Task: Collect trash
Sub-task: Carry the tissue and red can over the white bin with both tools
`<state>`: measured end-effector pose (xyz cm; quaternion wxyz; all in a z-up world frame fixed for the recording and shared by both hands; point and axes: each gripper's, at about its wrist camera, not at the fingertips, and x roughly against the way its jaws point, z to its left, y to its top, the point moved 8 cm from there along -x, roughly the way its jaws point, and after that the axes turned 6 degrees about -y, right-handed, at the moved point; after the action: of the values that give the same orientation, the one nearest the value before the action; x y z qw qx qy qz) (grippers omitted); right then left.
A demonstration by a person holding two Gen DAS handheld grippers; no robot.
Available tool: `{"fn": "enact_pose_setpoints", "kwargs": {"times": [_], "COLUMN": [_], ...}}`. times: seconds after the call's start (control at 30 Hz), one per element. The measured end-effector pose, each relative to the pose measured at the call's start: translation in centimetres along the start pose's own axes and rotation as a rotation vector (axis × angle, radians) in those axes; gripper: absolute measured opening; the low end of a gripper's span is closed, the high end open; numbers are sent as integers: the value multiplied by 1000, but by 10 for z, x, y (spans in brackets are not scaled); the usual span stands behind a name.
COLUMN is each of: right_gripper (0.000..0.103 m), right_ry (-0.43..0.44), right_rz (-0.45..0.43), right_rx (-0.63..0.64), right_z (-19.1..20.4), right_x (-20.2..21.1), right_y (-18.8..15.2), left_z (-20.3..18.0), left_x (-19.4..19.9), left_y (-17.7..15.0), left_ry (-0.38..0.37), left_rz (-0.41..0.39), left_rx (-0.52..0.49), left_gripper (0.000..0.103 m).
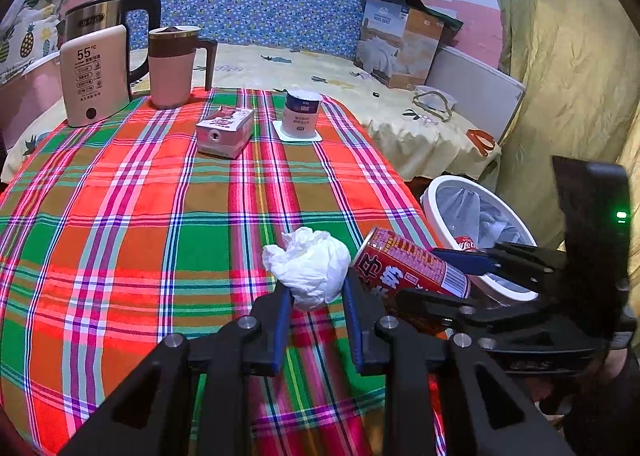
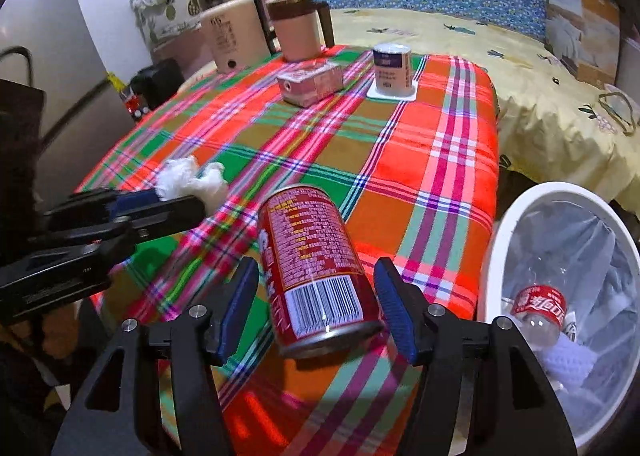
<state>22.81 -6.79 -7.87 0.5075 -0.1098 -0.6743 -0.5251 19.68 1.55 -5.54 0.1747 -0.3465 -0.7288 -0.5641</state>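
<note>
A crumpled white tissue is pinched between the blue pads of my left gripper, just above the plaid tablecloth. To its right a red drink can lies tilted near the table's right edge, between the fingers of my right gripper. The pads stand apart from it, with a gap along the can's left side. In the left wrist view the can sits inside my right gripper. In the right wrist view, my left gripper and the tissue show at the left.
A white lined bin stands on the floor beside the table, holding a red-labelled bottle. A pink carton and an upturned cup sit mid-table. A kettle, a mug and a white device stand at the back.
</note>
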Motion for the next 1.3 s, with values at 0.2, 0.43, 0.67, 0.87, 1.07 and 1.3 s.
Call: {"fn": "enact_pose_setpoints", "kwargs": {"times": [0.2,0.43,0.67,0.87,1.07,1.3], "right_gripper": [58,56,55,55,55,55], "right_ry": [15,-7,-33,-72,-137,-201], "right_rz": [-20,-94,-148,-194,-222,-220], "right_rx": [-105,-192,-254,-302,-364,-442], "right_z": [-8,-18,-38,-62,-97,-134], "right_x": [6,36,55,75,91,100], "right_y": [-4,-11,-14,-17,-27,-47], "left_z": [-3,-20,-43,-74,-113,-154], "left_x": [3,1,-6,-18,-36,-59], "left_y": [-2,0,4,14,23,26], "left_ry": [0,-21,-48,-83,-135,-188], "left_rz": [0,-1,9,11,25,52], "left_rx": [-12,-39,-75,-122,-183,-241], "left_gripper": [25,25,25,25,25,25]}}
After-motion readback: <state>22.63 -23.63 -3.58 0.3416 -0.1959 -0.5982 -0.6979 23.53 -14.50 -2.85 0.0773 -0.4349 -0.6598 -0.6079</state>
